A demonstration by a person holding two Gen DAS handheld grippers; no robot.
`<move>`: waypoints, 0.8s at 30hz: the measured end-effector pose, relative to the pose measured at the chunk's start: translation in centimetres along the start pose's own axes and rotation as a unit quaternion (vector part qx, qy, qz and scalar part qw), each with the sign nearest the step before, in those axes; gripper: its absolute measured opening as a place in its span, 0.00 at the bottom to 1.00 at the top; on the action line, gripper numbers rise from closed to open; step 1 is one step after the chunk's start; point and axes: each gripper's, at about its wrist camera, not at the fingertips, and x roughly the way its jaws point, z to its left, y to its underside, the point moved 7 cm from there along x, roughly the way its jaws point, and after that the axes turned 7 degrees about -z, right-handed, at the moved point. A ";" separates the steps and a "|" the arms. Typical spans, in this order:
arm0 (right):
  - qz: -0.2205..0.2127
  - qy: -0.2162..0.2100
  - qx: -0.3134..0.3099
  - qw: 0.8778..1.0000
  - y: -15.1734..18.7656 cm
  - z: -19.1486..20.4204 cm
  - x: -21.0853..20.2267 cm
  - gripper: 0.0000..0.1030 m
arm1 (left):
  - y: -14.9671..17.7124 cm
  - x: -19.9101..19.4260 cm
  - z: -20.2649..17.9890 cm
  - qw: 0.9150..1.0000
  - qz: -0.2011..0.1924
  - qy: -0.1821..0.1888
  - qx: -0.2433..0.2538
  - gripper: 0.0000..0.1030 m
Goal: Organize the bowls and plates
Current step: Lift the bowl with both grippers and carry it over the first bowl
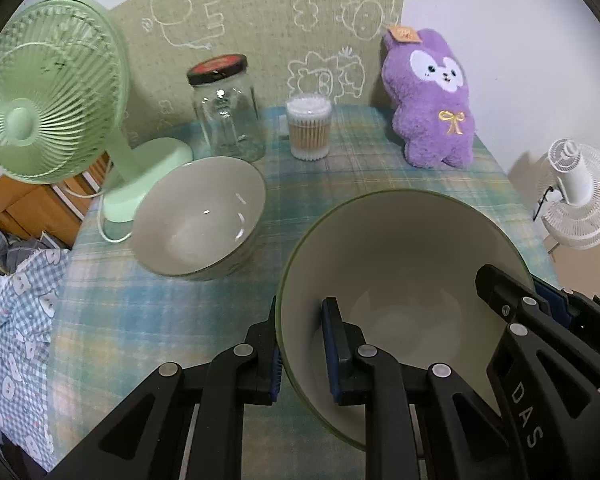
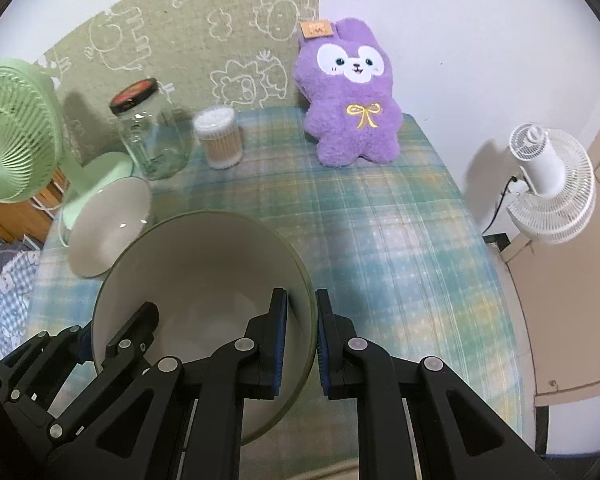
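A large white bowl with a green rim (image 1: 400,264) is held above the plaid tablecloth by both grippers. My left gripper (image 1: 300,344) is shut on its left wall, one finger inside and one outside. My right gripper (image 2: 302,340) is shut on its right wall (image 2: 204,264) the same way; its fingers (image 1: 512,300) show in the left wrist view. A second, smaller white bowl (image 1: 200,216) sits on the cloth to the left, near the green fan's base; it also shows in the right wrist view (image 2: 108,228).
At the back stand a green desk fan (image 1: 48,92), a glass jar with a black lid (image 1: 228,116), a tub of cotton swabs (image 1: 309,128) and a purple plush rabbit (image 1: 432,100). A white fan (image 2: 548,184) stands off the table's right edge. Checked fabric (image 1: 16,320) lies left.
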 end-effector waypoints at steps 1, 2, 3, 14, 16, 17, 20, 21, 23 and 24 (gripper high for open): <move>-0.003 0.001 0.002 1.000 0.2 0.3 -0.8 0.16 | 0.1 -0.6 0.2 1.000 -0.003 0.001 0.001 0.14; -0.005 0.003 0.003 1.000 0.4 0.5 -1.4 0.16 | 0.3 -1.2 0.4 1.000 -0.006 0.002 0.002 0.15; -0.007 0.004 0.004 1.000 0.5 0.8 -2.0 0.16 | 0.5 -1.9 0.6 1.000 -0.008 0.004 0.003 0.14; -0.036 0.013 0.013 0.999 2.8 3.9 -10.0 0.16 | 2.3 -8.7 3.7 0.999 -0.035 0.015 0.000 0.15; -0.040 0.014 0.014 0.999 3.5 4.5 -11.3 0.16 | 2.9 -9.9 4.3 0.999 -0.040 0.017 0.000 0.15; -0.042 0.014 0.014 0.999 3.8 4.7 -11.7 0.16 | 3.3 -10.6 4.6 0.999 -0.042 0.018 0.000 0.15; -0.044 0.015 0.017 0.999 4.9 5.4 -13.2 0.16 | 4.4 -12.1 5.4 0.999 -0.046 0.019 0.003 0.15; -0.044 0.015 0.018 0.999 5.2 5.5 -13.5 0.16 | 4.7 -12.4 5.6 0.999 -0.047 0.019 0.004 0.15; -0.045 0.017 0.019 0.999 6.1 5.9 -14.3 0.16 | 5.6 -13.2 6.1 0.999 -0.047 0.021 0.005 0.15; -0.045 0.017 0.018 0.999 6.5 6.1 -14.6 0.16 | 5.9 -13.3 6.2 0.999 -0.047 0.022 0.006 0.15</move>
